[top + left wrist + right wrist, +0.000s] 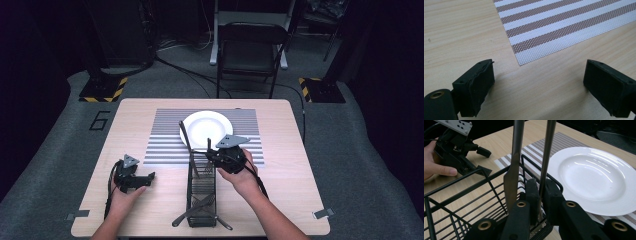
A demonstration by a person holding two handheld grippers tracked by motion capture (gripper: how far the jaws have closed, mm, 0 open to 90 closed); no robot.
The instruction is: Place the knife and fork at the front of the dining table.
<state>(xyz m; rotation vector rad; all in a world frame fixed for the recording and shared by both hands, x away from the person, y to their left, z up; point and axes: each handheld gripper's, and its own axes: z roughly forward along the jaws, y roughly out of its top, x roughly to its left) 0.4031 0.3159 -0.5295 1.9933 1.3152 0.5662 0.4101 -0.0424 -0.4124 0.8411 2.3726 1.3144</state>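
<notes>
Right tongs (541, 195) are pinching a metal handle (547, 157) standing upright at the far end of the wire basket (456, 195), a second utensil (514, 165) upright just beside it. Left tongs (539, 82) rest spread on the tabletop (456, 32), nothing between them. Beyond, the white plate (596, 177) sits on the striped mat (564, 22).

The left gripper (134, 176) rests low on the tabletop (150, 210), held by the left hand (125, 197), its fingers (475, 85) spread wide apart; the right gripper (220, 159) is raised, gripped by the right hand (242, 177), fingers (532, 195) pinched nearly together
</notes>
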